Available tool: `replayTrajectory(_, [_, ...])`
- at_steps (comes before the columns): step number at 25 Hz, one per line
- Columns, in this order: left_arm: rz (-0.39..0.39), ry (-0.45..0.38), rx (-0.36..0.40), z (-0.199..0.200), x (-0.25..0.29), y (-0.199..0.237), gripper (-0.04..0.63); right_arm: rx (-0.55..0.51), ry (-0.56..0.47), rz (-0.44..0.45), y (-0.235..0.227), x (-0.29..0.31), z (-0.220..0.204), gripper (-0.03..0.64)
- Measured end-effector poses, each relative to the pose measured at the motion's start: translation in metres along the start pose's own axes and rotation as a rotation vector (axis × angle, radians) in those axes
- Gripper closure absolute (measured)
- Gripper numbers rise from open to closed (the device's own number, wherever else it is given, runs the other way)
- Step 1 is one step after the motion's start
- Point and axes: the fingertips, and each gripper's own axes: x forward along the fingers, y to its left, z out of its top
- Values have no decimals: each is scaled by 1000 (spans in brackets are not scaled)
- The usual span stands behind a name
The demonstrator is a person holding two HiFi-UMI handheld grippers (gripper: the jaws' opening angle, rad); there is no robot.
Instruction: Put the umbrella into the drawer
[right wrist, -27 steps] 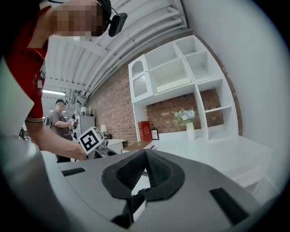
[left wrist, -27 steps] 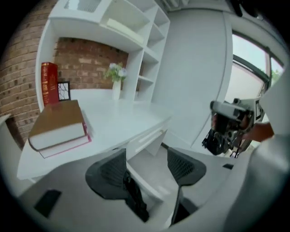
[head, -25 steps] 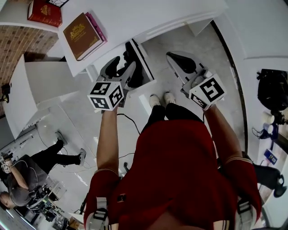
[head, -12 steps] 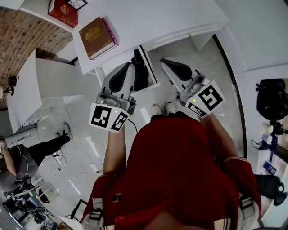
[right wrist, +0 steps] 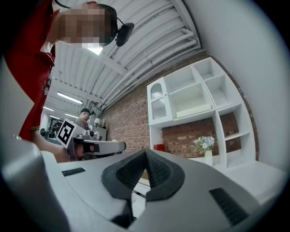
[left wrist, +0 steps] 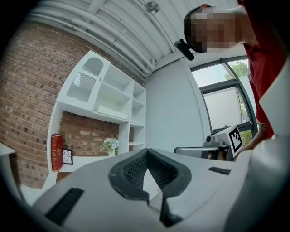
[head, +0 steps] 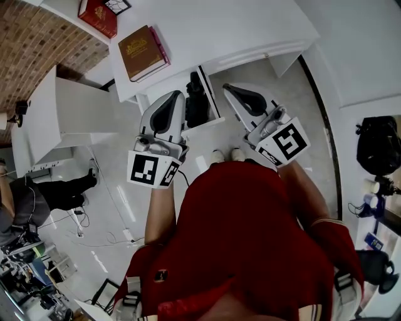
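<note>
entry, nearest first: red shirt (head: pixel 250 238) of the person. left gripper (head: pixel 173 97), held level, fingers (left wrist: pixel 129 170) clenched on nothing; a second ago they stood apart low beside the drawer, now lifted clear of it. right gripper (head: pixel 228 88), fingers pressed together, empty, also higher than before. drawer (head: pixel 213 103), pulled out under the table (head: pixel 238 31); the dark umbrella (head: pixel 196 100) lies inside, touched by neither gripper. judgement: placing looks done, drawer still open. farthest: brown book (head: pixel 143 51) and red book (head: pixel 99 15) on the table.
</note>
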Motion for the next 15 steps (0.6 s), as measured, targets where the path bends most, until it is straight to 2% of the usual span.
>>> replayTrajectory(15, [8, 43, -16, -16, -9, 15, 589, 13, 7, -4, 5, 5, -8, 618])
